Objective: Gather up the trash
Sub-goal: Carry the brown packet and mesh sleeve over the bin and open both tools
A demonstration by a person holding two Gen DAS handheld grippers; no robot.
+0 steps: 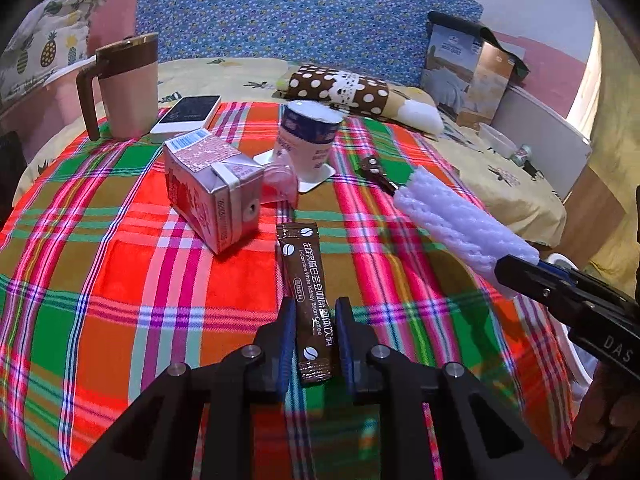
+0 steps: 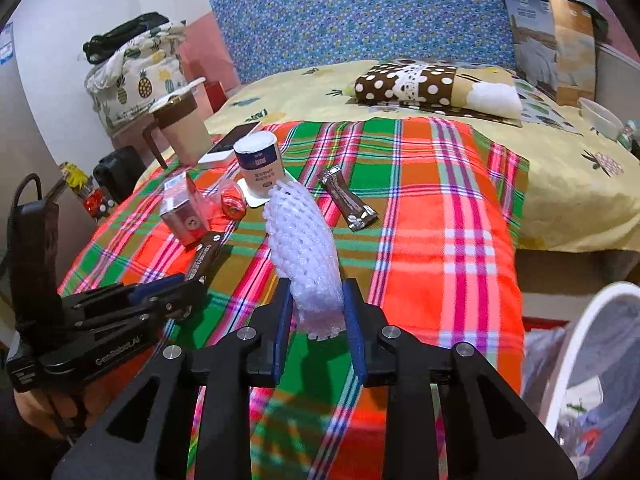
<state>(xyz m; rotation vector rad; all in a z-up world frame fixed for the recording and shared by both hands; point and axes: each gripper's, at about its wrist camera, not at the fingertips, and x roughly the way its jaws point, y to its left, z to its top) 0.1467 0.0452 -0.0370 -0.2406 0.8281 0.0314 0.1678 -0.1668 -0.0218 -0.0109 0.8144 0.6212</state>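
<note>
Coffee sachet (image 1: 308, 304) between left gripper (image 1: 311, 334) pads, foam net (image 2: 304, 252) — right gripper (image 2: 318, 322) clamps it

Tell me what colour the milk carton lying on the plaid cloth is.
Pink and white milk carton, clearest in the left wrist view.

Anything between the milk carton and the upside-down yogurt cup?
Yes: a small crumpled clear-and-red plastic cup lies on the cloth between the milk carton and the yogurt cup, clearest in the left wrist view.
</note>
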